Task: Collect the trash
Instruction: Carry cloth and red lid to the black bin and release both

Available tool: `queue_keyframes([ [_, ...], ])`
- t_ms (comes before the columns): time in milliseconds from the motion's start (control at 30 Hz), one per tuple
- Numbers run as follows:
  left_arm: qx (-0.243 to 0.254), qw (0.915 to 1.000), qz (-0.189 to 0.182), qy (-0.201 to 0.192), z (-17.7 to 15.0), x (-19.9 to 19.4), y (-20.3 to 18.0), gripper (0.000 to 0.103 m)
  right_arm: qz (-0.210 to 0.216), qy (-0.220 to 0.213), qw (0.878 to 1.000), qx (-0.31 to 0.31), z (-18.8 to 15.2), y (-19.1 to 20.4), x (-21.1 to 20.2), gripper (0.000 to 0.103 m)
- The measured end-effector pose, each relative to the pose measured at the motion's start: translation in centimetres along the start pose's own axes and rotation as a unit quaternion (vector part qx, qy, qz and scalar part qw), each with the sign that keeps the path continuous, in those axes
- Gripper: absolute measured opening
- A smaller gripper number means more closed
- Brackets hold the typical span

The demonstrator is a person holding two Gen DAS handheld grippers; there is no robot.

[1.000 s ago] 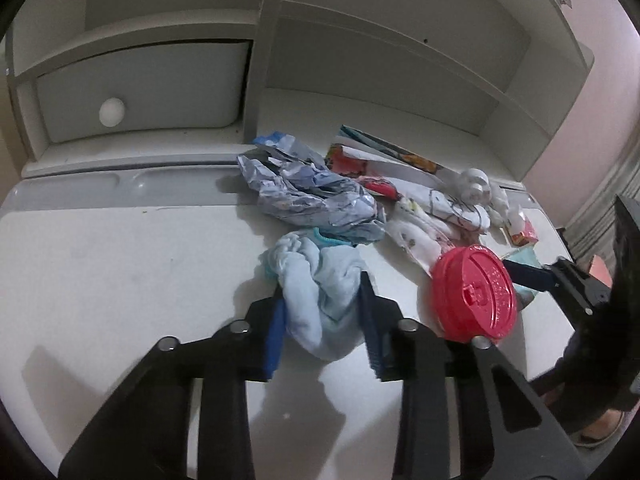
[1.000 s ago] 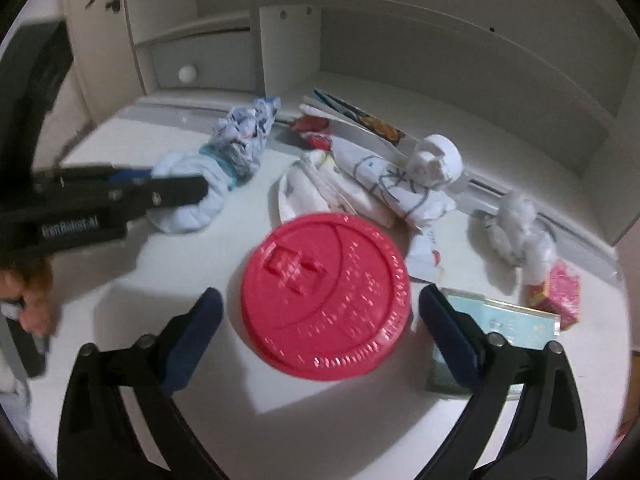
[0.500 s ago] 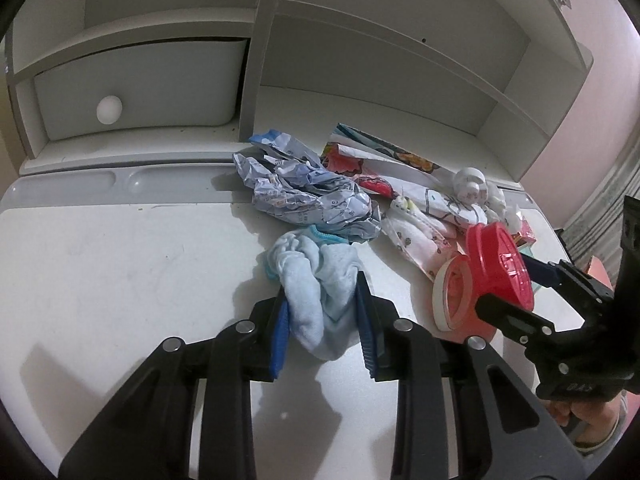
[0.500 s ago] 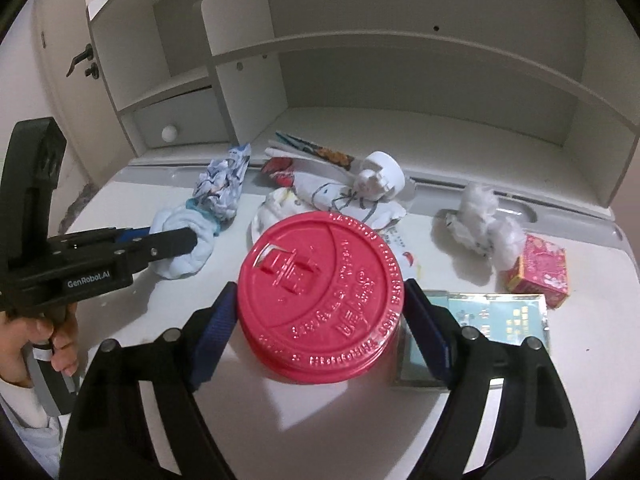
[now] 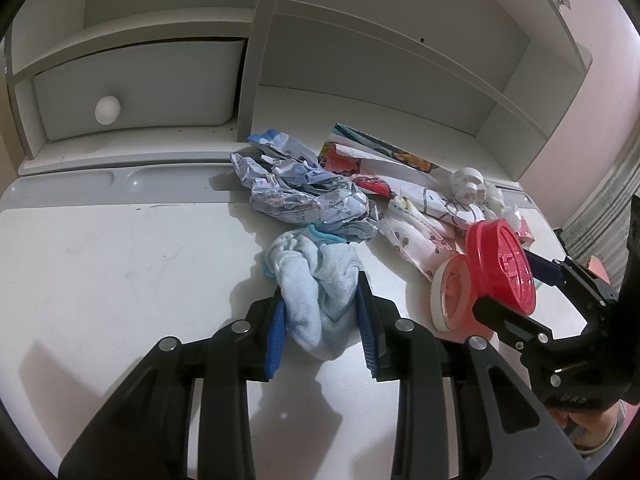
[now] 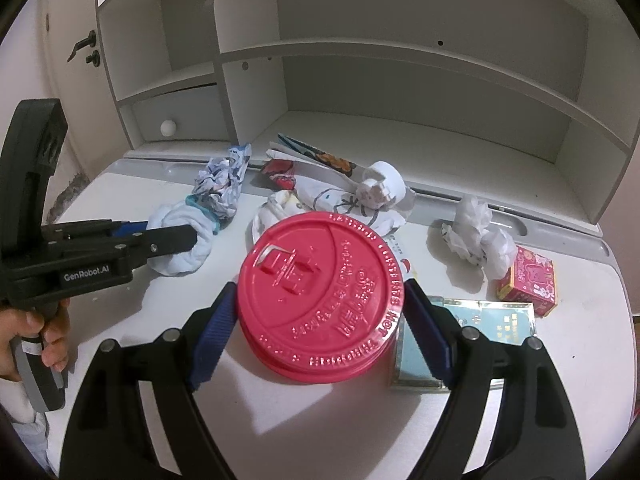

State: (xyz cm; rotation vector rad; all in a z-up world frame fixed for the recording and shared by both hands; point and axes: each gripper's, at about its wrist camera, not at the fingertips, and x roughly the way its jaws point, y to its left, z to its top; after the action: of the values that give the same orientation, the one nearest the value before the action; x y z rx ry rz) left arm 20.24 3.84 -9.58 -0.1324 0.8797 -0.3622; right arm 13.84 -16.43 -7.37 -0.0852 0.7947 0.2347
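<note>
My left gripper [image 5: 320, 320] is shut on a crumpled light-blue cloth wad [image 5: 320, 280] on the white desk [image 5: 120, 264]; it also shows in the right wrist view [image 6: 180, 240]. My right gripper [image 6: 316, 316] is shut on a red plastic cup lid [image 6: 320, 296] and holds it tilted above the desk. In the left wrist view the lid [image 5: 500, 264] stands on edge above a white-rimmed paper cup [image 5: 452, 296] lying on its side.
Behind lie a crumpled blue-printed wrapper [image 5: 308, 196], printed paper wrappers [image 5: 412, 232], a white cap [image 6: 380, 184], crumpled tissue [image 6: 476, 236], a pink box [image 6: 528, 280] and a teal card [image 6: 480, 332]. A shelf unit with a drawer [image 5: 140, 88] stands at the back.
My right gripper closed on the red lid and lifted it off the desk, tilting it and baring the cup under it. My left gripper closed tighter on the cloth wad.
</note>
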Motion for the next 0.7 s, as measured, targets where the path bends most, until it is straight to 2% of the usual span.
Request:
queue_keyframes([
  [267,0.0,1.0,-0.001,-0.001,0.0,-0.1,0.0,0.03,-0.002,0.0,1.0,-0.001,0.1,0.0,0.0,0.079],
  [367,0.007,0.9999,-0.006,-0.008,0.0,-0.3,-0.4,0.029,-0.003,-0.02,1.0,-0.001,0.0,0.0,-0.8,0.079],
  [467,0.036,0.999,-0.004,-0.028,-0.2,-1.2,-2.0,0.028,0.01,-0.056,0.998,0.001,-0.2,-0.4,-2.2,0.079],
  [533,0.035,0.9979,-0.022,-0.05,-0.7,-2.8,-2.8,0.028,0.024,-0.059,0.998,0.019,-0.3,-1.4,-3.2,0.079],
  [600,0.032,0.9958,-0.041,-0.076,-2.2,-5.2,-4.0,0.028,0.058,-0.068,0.994,0.057,-1.0,-3.3,-5.7,0.079],
  [700,0.033,0.9913,-0.093,-0.087,-4.1,-7.7,-7.0,0.028,0.068,-0.104,0.988,0.097,-2.7,-6.6,-11.8,0.079],
])
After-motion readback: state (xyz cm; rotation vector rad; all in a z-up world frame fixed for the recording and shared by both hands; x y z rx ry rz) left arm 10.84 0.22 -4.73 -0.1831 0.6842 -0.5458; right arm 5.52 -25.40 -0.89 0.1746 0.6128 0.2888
